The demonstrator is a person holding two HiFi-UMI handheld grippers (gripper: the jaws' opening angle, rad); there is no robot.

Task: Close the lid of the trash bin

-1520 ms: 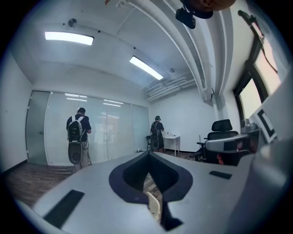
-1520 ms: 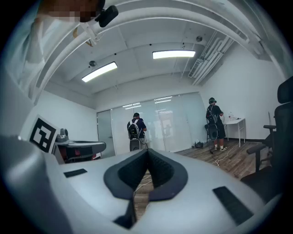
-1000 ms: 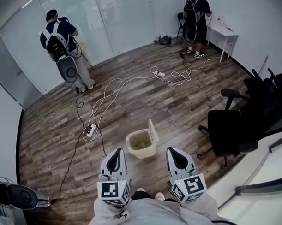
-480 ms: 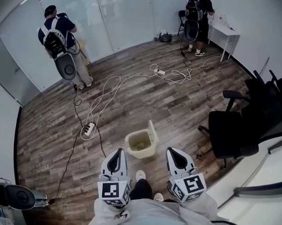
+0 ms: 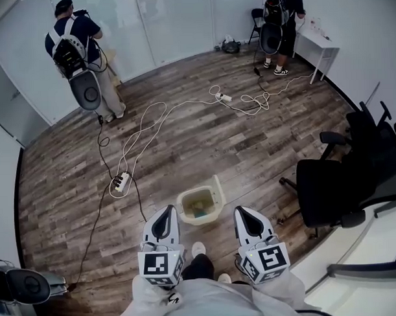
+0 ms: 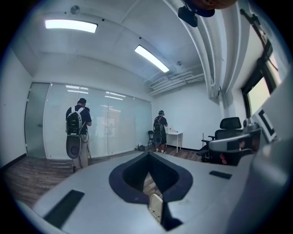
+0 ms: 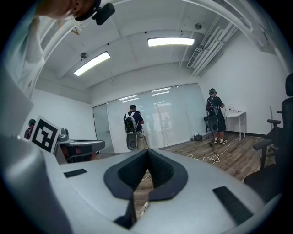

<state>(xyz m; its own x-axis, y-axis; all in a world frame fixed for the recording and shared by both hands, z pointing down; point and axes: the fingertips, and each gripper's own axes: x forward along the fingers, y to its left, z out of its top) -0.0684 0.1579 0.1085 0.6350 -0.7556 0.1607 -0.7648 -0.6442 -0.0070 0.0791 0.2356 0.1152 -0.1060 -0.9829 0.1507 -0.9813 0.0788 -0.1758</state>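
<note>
I held my left tool [image 5: 166, 212] and right tool [image 5: 241, 212] closed, empty, above the floor near the bin [image 5: 181, 205], its lid [image 5: 218, 187] standing open.

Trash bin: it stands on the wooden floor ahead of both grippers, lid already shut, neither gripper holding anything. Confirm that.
Not shut. The head view shows the lid standing open at the right side of the trash bin, the inside in plain sight. The rest holds: the bin stands on the wooden floor ahead of the left gripper and the right gripper, and neither holds anything.
</note>
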